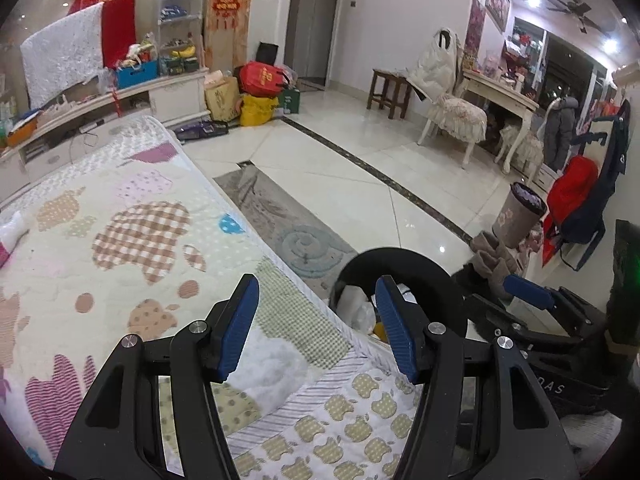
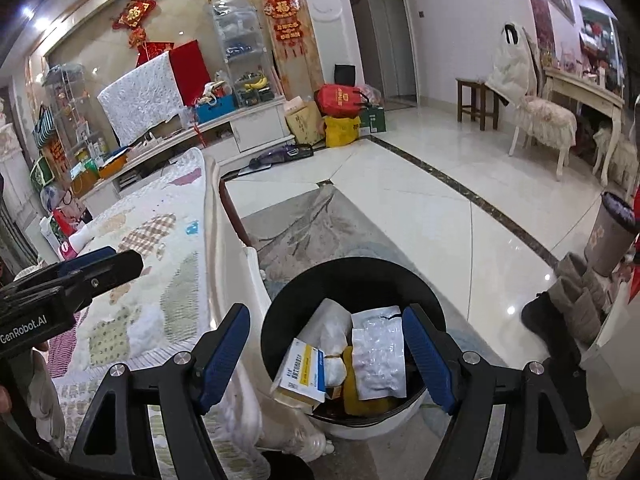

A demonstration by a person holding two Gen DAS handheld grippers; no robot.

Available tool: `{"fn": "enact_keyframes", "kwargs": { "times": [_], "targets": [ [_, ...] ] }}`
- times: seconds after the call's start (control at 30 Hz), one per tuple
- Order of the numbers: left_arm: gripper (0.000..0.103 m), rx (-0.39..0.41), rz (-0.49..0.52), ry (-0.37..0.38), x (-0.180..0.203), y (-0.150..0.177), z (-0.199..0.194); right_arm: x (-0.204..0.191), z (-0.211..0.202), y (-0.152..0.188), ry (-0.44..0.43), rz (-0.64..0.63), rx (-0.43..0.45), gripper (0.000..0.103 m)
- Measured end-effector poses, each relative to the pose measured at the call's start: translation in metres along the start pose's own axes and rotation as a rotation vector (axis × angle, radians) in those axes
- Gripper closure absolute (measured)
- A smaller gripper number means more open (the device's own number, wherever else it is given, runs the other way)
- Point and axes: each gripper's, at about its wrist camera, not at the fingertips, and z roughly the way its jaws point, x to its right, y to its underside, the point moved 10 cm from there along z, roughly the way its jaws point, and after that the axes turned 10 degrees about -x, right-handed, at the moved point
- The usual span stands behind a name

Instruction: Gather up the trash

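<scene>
A black trash bin (image 2: 356, 276) stands on the floor beside the quilt-covered table (image 2: 160, 264). Inside it lie a white, blue and yellow box (image 2: 304, 372), a silver foil pouch (image 2: 380, 352) and a white bag (image 2: 328, 324). My right gripper (image 2: 326, 312) hovers open over the bin with nothing between its blue pads. My left gripper (image 1: 316, 284) is open and empty above the table's near edge, with the bin (image 1: 400, 258) partly hidden behind its right finger. Each gripper shows in the other's view: the right gripper (image 1: 532, 300) and the left gripper (image 2: 100, 264).
A pink-capped white bottle (image 2: 76, 246) lies on the quilt farther back. Dark boots (image 2: 560, 328) and a grey flowered container (image 2: 612, 236) stand right of the bin. A grey rug (image 2: 312, 220) lies under it, with glossy tiled floor, a chair (image 2: 540, 120) and bags (image 2: 340, 116) beyond.
</scene>
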Motion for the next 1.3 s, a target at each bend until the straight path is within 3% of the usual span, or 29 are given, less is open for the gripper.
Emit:
{"fn": "enact_keyframes", "kwargs": {
  "times": [0.27,0.87,1.3],
  "targets": [
    [0.044,0.062,0.001,-0.016,-0.010,-0.003,-0.024,-0.007,-0.012,0.000,0.021,0.028,-0.016,0.027],
    [0.044,0.190,0.027,-0.023,-0.010,0.001,-0.060,-0.026,-0.059,-0.019,0.125,0.027,0.141,0.026],
    [0.044,0.179,0.027,-0.032,-0.014,0.006,-0.057,-0.038,-0.061,-0.019,0.131,0.018,0.159,0.025]
  ]
}}
